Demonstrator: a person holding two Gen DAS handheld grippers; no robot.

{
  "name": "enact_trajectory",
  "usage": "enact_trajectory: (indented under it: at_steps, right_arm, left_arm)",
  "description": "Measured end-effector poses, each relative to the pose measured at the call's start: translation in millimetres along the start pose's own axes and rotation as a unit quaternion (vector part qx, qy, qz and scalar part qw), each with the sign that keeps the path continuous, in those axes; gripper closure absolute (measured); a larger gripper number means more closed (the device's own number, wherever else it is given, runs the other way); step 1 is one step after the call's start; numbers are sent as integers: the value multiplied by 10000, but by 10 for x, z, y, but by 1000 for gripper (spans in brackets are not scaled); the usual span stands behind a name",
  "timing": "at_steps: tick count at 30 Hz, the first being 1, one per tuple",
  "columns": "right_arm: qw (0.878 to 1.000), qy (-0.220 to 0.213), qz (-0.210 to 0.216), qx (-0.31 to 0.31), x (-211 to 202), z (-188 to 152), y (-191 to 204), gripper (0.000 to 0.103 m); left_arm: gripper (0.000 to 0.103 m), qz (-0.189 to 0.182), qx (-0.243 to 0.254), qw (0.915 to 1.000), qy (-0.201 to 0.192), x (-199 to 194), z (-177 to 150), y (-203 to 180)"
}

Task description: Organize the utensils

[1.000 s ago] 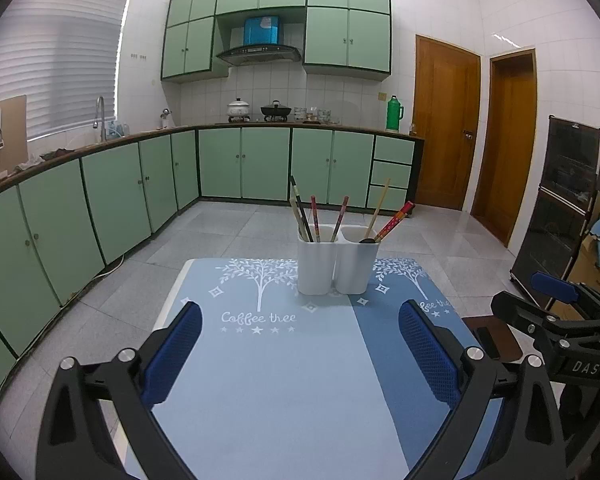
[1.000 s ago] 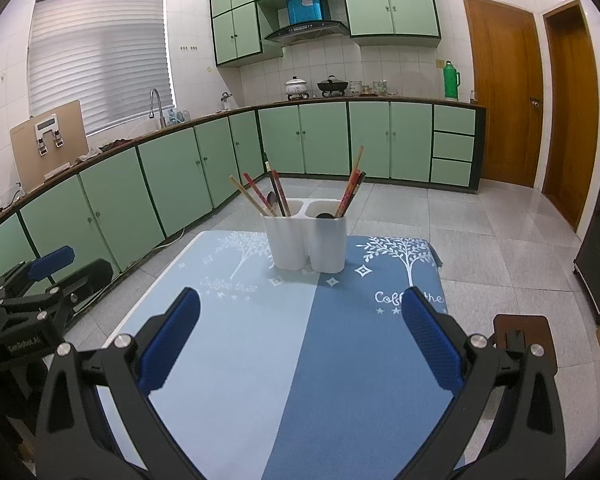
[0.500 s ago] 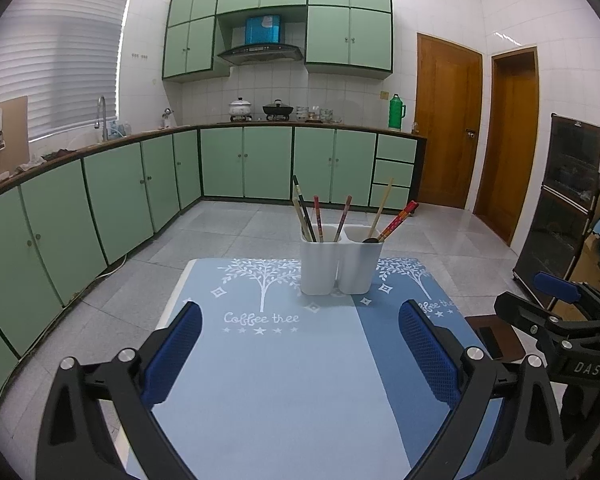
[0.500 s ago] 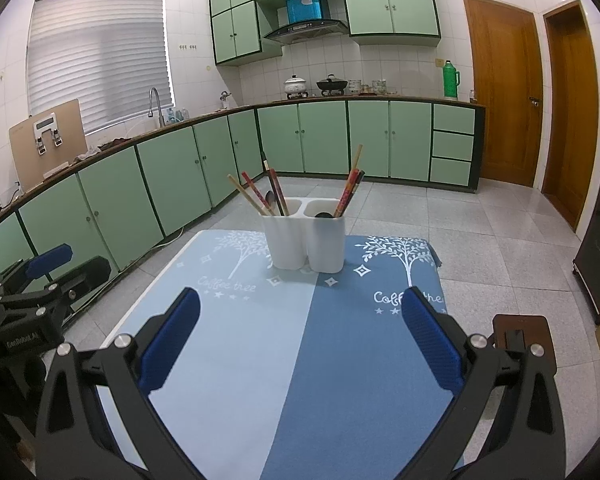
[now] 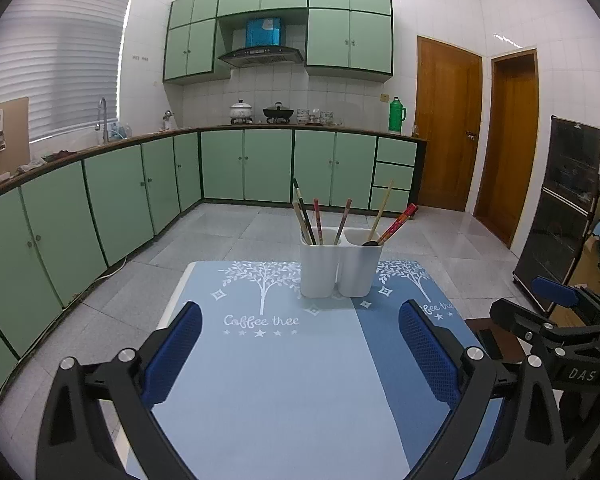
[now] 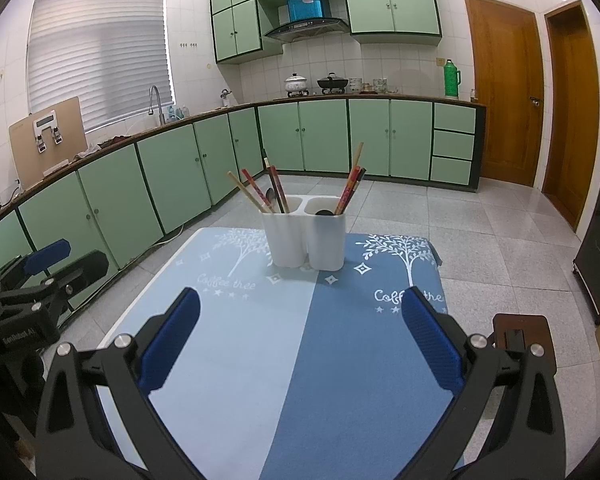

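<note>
Green cabinets stand behind the mat (image 5: 284,380). Near its far edge is the holder (image 5: 340,264) with chopsticks (image 5: 396,222). Both grippers (image 5: 300,344) (image 6: 300,332) hover wide, empty; a careless reach could tip it.

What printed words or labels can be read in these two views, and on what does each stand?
"Coffee tree": white script on the two-tone blue table mat, under a white tree print, left wrist view.
"Coffee tree": again on the mat's dark half, partly hidden by a gripper finger, right wrist view.
"DAS": black right gripper body.
Pale lettering on the black left gripper body: too blurred to read.
</note>
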State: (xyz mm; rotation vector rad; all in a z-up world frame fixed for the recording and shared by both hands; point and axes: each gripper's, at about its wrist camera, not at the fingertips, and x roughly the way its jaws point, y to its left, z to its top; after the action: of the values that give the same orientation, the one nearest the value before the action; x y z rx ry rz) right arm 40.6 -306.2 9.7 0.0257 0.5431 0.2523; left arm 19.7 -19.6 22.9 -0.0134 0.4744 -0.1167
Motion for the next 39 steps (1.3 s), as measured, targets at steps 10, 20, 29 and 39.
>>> enact_trajectory:
  at_steps: [10,20,29,39]
  right_arm:
    - [10000,8,-19,-1,29,-34,-4,5]
    - [10000,17,-21,4,34,-43,-6,5]
    - [10000,40,-33,16,55,-53,-12,5]
    - [10000,42,-39,10,66,-51,-12,5]
  left_arm:
    - [6,15,-3,10000,24,-2,2,3]
    - [6,38,-9,10000,62,6,5,-1]
    - [6,30,13,10000,75,7,-1,-9]
    - [6,34,-3,10000,87,2,-13,-18]
